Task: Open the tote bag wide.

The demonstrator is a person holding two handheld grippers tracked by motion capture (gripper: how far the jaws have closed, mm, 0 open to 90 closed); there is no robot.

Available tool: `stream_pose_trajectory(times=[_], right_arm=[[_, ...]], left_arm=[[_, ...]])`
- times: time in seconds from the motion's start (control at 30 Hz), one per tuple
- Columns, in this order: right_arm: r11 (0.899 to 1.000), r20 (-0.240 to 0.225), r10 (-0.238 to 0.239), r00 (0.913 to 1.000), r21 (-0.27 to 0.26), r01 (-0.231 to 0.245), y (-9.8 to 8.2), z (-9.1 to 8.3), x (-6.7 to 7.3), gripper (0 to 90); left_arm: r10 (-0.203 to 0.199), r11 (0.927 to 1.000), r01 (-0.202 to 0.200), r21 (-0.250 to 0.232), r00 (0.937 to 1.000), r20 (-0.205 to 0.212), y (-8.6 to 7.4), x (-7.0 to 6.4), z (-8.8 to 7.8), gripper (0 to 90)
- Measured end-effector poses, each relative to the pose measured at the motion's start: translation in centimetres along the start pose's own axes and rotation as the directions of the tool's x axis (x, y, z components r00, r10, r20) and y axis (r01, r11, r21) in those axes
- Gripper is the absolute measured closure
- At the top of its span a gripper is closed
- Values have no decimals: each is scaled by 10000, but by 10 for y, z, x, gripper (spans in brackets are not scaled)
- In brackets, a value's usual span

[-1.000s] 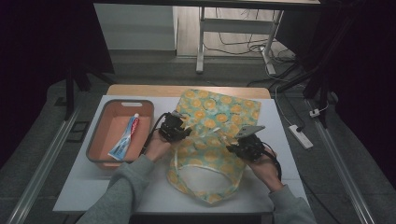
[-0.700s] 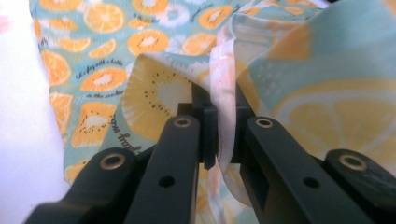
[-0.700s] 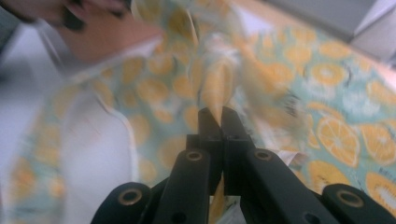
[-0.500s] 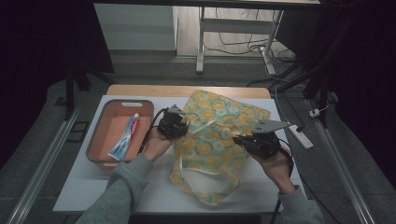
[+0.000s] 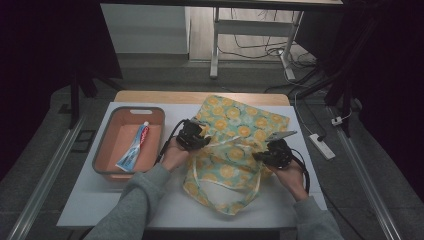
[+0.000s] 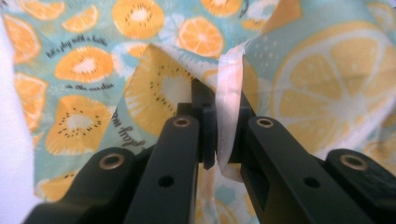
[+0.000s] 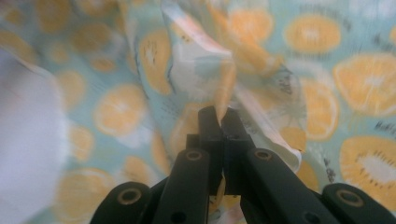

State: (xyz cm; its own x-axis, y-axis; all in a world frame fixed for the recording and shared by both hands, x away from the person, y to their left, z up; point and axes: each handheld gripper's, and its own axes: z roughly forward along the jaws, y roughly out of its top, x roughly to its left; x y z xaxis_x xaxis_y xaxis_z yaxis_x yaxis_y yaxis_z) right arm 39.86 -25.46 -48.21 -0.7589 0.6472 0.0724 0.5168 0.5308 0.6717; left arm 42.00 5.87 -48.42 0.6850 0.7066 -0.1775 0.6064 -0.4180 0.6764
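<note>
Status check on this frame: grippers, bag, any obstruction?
Left gripper shut on fruit-print bag fabric. Right gripper shut on bag edge. Toothpaste tube lies in orange tray, apart from the bag.

Light is falling from above onto the counter [image 5: 100, 210], leaving its white top bright while the room around it is sinking into near black. The high view is looking soft and slightly grainy. In the left gripper view the fruit-print cloth [image 6: 84, 65] is showing sharp and evenly lit, though the near black arms are blurring. The right gripper view is smearing throughout, its left edge washing out pale.
</note>
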Motion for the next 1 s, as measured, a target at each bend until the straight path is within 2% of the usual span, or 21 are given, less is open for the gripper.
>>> stream_pose_trajectory(times=[0.07, 0.13, 0.2, 0.23, 0.3, 0.37, 0.4, 0.43, 0.47, 0.53, 0.57, 0.6, 0.63, 0.67, 0.7, 0.73, 0.8, 0.83, 0.93, 0.97, 1.0], right_arm=[[9997, 2, 40, 10000, 259, -40, -3, 7, -3, 886], [9991, 136, -253, 9996, 344, 248, -2, 9, -1, 843], [9979, 257, -612, 9978, 233, 606, 2, 4, 6, 792], [9954, 338, -958, 9948, -19, 959, 7, -3, 14, 763], [9937, 391, -1111, 9930, -104, 1115, 10, -7, 18, 736], [9901, 511, -1351, 9895, -314, 1368, 16, -14, 27, 637], [9873, 524, -1421, 9885, -634, 1453, 21, -21, 32, 538], [9847, 452, -1475, 9880, -870, 1509, 24, -26, 36, 502], [9847, 452, -1475, 9880, -870, 1509, 24, -26, 36, 502], [9769, 422, -1652, 9854, -1300, 1694, 30, -33, 46, 444], [9703, -12, -1992, 9800, -1402, 1971, 37, -34, 58, 434], [9680, -225, -2186, 9755, -1312, 2139, 40, -30, 64, 426], [9680, -225, -2186, 9755, -1312, 2139, 40, -30, 64, 426], [9647, -511, -2518, 9664, -923, 2465, 45, -13, 74, 419], [9647, -571, -2569, 9647, -752, 2524, 46, -5, 75, 416], [9647, -571, -2569, 9647, -752, 2524, 46, -5, 75, 416], [9631, -598, -2692, 9612, -163, 2687, 47, 18, 74, 402], [9557, -367, -2877, 9570, 544, 2893, 46, 42, 69, 388], [9481, -281, -2950, 9551, 1159, 2962, 44, 62, 64, 388], [9399, -132, -3139, 9494, 1369, 3127, 42, 68, 64, 397], [9399, -132, -3139, 9494, 1369, 3127, 42, 68, 64, 397]], left_arm=[[21, 9999, -21, 157, 10000, -4, 0, 1, 5, 856], [35, 9996, -35, 293, 10000, -4, -1, 1, 10, 856], [59, 9993, -59, 370, 10000, -2, -1, 1, 14, 855], [54, 9992, -55, 387, 10000, 19, -1, 1, 15, 856], [80, 9992, -82, 402, 10000, 37, 0, 1, 17, 856], [114, 9991, -115, 418, 9999, 26, 0, 0, 18, 855], [113, 9990, -114, 426, 9999, 41, 0, 0, 19, 856], [122, 9990, -124, 441, 9999, 50, 0, 0, 19, 856], [122, 9990, -124, 441, 9999, 50, 0, 0, 19, 856], [121, 9989, -124, 444, 9999, 58, 0, 1, 19, 856], [114, 9989, -118, 446, 9999, 78, 0, 1, 19, 856], [118, 9989, -122, 443, 9999, 80, 0, 1, 19, 856], [121, 9989, -125, 451, 9999, 79, 0, 1, 19, 856], [135, 9988, -139, 469, 9999, 89, 0, 0, 19, 856], [140, 9987, -144, 488, 9999, 93, 0, 0, 19, 856], [136, 9987, -142, 497, 9998, 111, 0, 0, 19, 856], [136, 9986, -143, 508, 9998, 131, 0, 1, 19, 854], [127, 9987, -134, 497, 9998, 155, 0, 1, 18, 852], [106, 9988, -113, 472, 9998, 156, 0, 2, 17, 852], [101, 9988, -108, 470, 9998, 167, 0, 3, 17, 852], [80, 9988, -88, 472, 9998, 174, -1, 4, 17, 852]])
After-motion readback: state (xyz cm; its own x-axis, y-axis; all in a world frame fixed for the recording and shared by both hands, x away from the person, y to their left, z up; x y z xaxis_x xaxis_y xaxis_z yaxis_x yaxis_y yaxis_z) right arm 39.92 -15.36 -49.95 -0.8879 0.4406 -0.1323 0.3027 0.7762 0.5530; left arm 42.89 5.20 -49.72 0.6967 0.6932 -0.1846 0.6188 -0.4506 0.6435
